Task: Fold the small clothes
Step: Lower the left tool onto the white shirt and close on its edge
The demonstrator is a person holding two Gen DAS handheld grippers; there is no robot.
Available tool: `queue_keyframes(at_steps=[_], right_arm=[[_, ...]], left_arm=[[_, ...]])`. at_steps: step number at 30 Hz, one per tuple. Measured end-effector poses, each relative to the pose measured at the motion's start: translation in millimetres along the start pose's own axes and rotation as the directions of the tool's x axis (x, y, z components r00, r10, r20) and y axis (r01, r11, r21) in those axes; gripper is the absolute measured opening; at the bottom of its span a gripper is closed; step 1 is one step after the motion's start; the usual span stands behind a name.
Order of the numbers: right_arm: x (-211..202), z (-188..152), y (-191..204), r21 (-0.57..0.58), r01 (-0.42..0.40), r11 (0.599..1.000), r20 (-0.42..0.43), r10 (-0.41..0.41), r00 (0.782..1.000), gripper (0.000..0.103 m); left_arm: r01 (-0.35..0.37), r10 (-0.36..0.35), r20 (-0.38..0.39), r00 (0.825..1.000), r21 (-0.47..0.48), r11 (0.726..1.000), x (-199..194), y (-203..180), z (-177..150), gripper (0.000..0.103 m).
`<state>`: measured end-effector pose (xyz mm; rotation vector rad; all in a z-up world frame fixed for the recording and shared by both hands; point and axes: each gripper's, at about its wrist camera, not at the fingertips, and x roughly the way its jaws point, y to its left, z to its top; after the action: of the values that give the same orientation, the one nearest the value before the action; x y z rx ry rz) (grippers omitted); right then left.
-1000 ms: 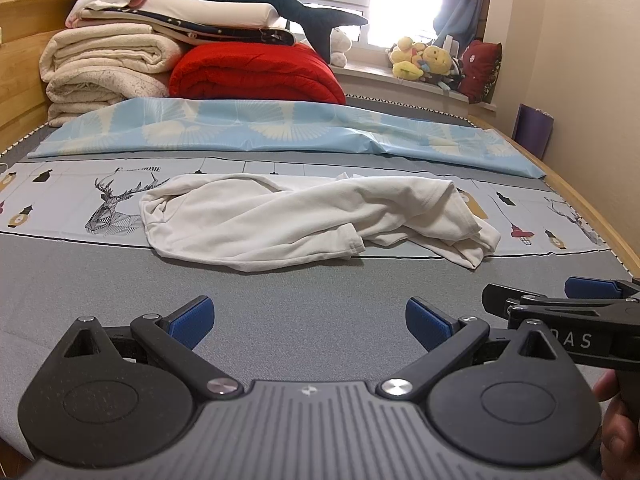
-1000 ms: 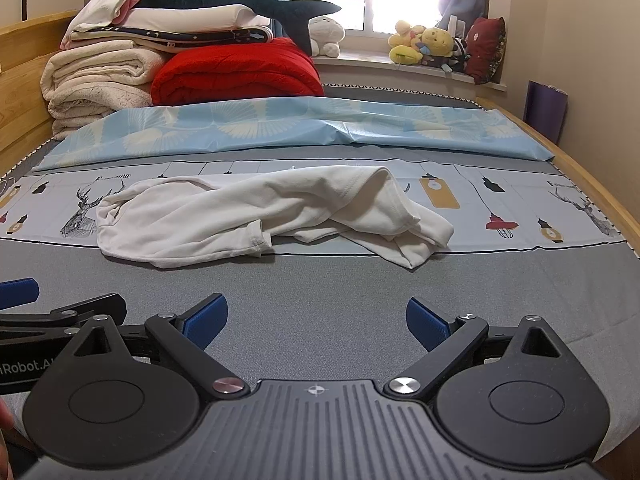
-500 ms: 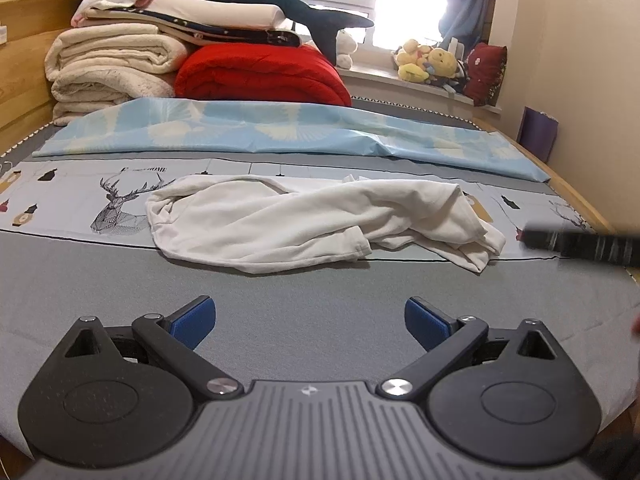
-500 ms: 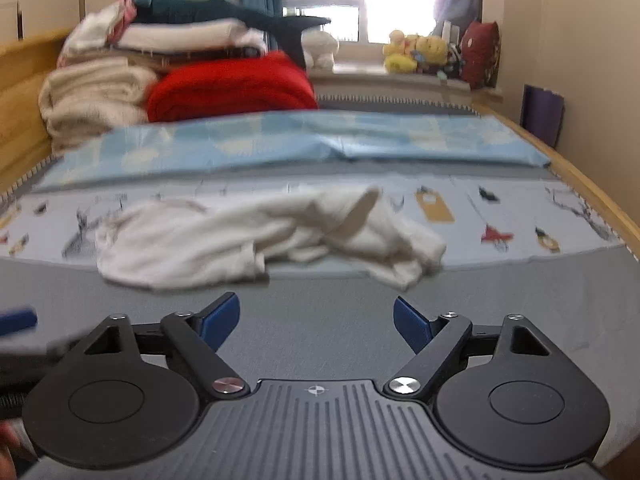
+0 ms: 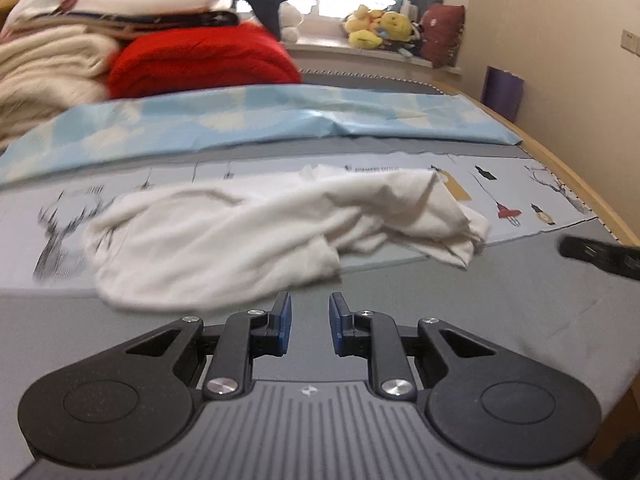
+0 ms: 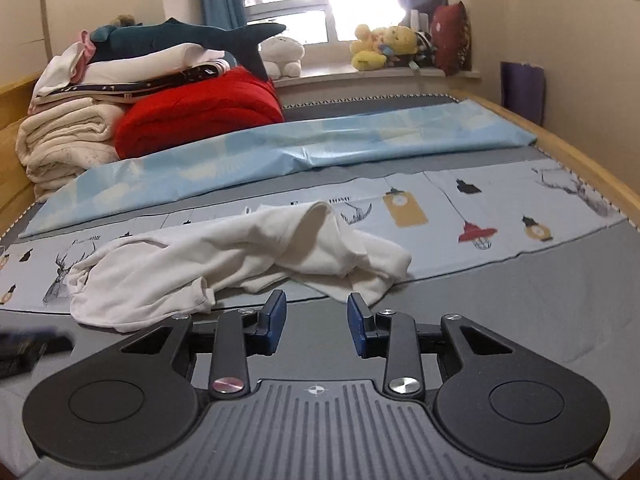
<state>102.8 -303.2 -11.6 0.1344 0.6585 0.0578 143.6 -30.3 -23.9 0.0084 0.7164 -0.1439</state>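
1. Both your grippers have slid closer to the white garment (image 5: 280, 232) than they were a second ago, and the blue pads that stood wide apart then are now drawn in toward each other.
2. Your left gripper (image 5: 310, 322) is closing with nothing between the pads, only bare grey sheet (image 5: 460, 292) showing in the gap. The pads aren't touching the garment; its near hem sits just past the left pad.
3. Your right gripper (image 6: 316, 320) is closing too, with a wider gap than the left one. Nothing in it either, just sheet. The garment's right-hand flap hangs just beyond the right fingertip.
4. The white garment is crumpled and lies stretched sideways, partly on the grey sheet and partly on the printed cloth (image 6: 500, 216) with the deer and lanterns.
5. Behind the garment you've got a light blue sheet (image 6: 320, 148) laid across the bed, and further back a red blanket (image 6: 200, 108) next to a stack of cream blankets (image 6: 68, 140), with a plush shark (image 6: 180, 38) on top.
6. Way behind the garment, the windowsill holds yellow soft toys (image 6: 380, 46).
7. To the right of the garment in the left view, the black tip of your other gripper pokes in, blurred.
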Motion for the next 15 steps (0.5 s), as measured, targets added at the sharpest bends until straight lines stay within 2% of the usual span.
queue_keyframes(at_steps=[2,7,9,12,14,15], right_arm=[[0.7,2.9,-6.0,0.022,-0.015,1.000,-0.006,0.015,1.000,0.035],[3.3,6.6,-15.9,0.036,-0.040,0.999,-0.020,0.040,0.999,0.035],[3.6,7.2,-17.6,0.019,-0.047,0.999,-0.025,0.047,0.999,0.035],[4.4,8.9,-18.0,-0.023,-0.057,0.998,-0.024,0.057,0.998,0.036],[7.3,10.3,-21.0,-0.035,-0.055,0.998,-0.032,0.054,0.998,0.036],[9.3,11.1,-23.5,-0.029,-0.057,0.998,-0.041,0.055,0.998,0.036]], left_arm=[[0.003,-0.003,0.009,1.000,-0.003,1.000,27.0,1.0,7.9,0.022],[-0.008,-0.003,-0.094,0.996,-0.108,0.994,97.5,2.7,11.3,0.022],[0.001,-0.015,-0.094,0.995,-0.149,0.989,115.9,0.5,15.8,0.023],[-0.002,-0.019,-0.105,0.994,-0.195,0.981,144.5,-5.9,21.6,0.036],[-0.024,0.000,-0.110,0.994,-0.214,0.977,156.8,-10.5,23.8,0.052],[-0.038,0.015,-0.109,0.994,-0.219,0.975,163.7,-12.6,25.0,0.053]])
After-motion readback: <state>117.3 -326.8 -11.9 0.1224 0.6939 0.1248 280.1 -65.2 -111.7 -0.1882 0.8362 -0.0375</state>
